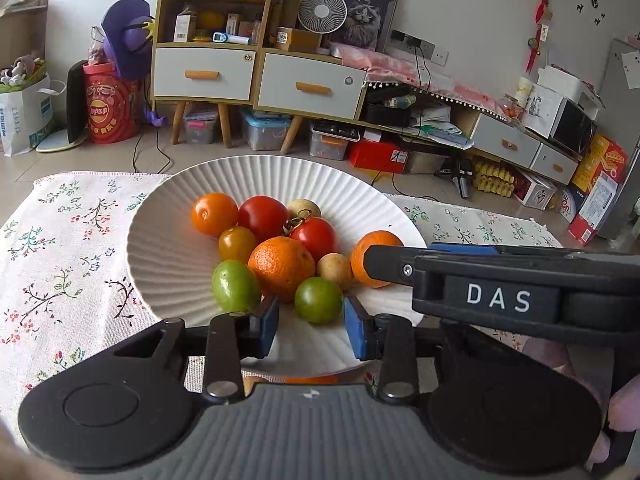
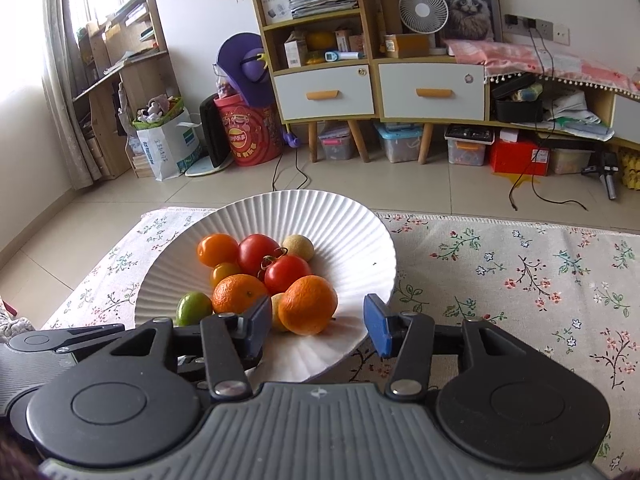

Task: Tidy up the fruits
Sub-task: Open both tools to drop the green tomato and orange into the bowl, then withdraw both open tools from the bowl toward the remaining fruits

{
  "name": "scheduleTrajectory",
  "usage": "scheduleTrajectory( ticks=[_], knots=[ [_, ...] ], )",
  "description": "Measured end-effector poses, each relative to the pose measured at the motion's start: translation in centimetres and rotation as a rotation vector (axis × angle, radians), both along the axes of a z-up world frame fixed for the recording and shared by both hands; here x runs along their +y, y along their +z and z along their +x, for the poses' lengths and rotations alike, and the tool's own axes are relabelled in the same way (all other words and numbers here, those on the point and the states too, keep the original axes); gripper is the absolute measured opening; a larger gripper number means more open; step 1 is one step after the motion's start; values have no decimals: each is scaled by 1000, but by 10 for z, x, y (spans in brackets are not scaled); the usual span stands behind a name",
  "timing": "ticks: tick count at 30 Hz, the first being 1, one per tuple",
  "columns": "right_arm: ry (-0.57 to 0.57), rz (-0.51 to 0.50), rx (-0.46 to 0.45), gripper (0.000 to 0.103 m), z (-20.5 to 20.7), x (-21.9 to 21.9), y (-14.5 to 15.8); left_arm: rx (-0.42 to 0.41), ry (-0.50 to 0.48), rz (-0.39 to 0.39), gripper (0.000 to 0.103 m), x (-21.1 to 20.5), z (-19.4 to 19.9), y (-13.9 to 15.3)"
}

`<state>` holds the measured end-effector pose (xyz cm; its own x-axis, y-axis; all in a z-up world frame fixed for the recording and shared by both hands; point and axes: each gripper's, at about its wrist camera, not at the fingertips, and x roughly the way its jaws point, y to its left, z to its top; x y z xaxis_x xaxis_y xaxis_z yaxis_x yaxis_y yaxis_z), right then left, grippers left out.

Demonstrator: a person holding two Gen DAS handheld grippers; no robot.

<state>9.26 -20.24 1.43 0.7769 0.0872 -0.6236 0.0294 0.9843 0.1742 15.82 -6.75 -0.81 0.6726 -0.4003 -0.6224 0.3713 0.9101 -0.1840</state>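
floral cloth | plate of fruit at frame centre | left gripper wide, empty | right gripper wide, straddling an orange

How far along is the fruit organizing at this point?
Nearly done, it seems: the oranges, red tomatoes and green fruits all sit piled in the white plate, and no loose fruit shows on the floral cloth. Nothing is in hand: the left gripper and right gripper both stand open at the plate's near edge. Little appears left.
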Motion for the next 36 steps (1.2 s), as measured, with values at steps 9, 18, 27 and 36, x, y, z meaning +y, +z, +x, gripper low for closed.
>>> scheduleTrajectory(
  ticks=[9,18,27,36],
  knots=[
    [-53,22,2,61,-9,-5,12,9,-11,-5,59,3,-7,8],
    [-95,25,4,78,-26,-9,24,-14,-54,59,81,10,-27,21],
    [-72,-25,20,95,-45,3,28,-13,-62,136,100,30,-45,21],
    [-44,-68,39,100,-60,15,20,16,-74,202,101,43,-59,8]
  ],
)
